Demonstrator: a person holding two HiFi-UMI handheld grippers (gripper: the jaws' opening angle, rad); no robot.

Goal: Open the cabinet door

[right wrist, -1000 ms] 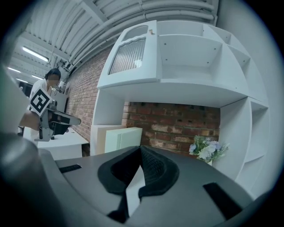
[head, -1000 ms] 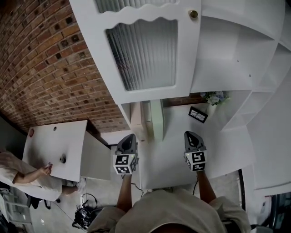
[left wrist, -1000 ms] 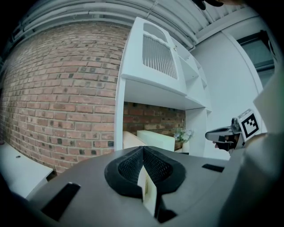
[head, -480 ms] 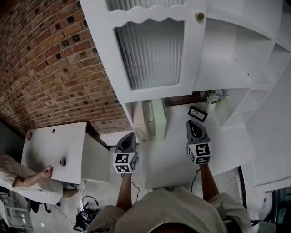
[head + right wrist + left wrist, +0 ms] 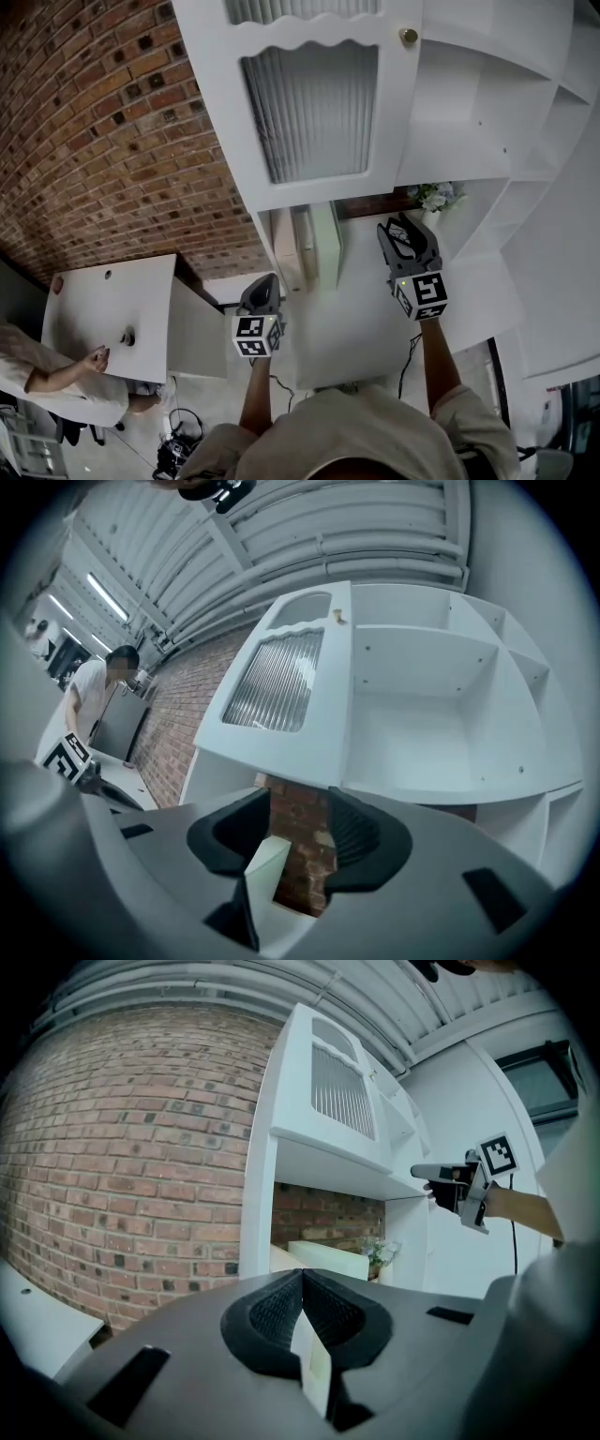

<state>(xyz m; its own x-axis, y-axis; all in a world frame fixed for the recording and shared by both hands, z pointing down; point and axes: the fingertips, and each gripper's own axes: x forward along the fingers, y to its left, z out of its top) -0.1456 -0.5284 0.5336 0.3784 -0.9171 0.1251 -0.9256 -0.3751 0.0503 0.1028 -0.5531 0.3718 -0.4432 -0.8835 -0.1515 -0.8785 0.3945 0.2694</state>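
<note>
Smooth white paint with a soft sheen on the cabinet door [image 5: 328,190]; ribbed, translucent glass pane [image 5: 314,112] set in it; small polished brass-coloured metal knob [image 5: 409,37] at its upper right corner. Left of the door, rough matt brick wall [image 5: 103,141], red-brown with pale mortar. Right of the door, open shelves [image 5: 469,103] in the same smooth white. Below the door, plain smooth white worktop [image 5: 356,319], matt.
</note>
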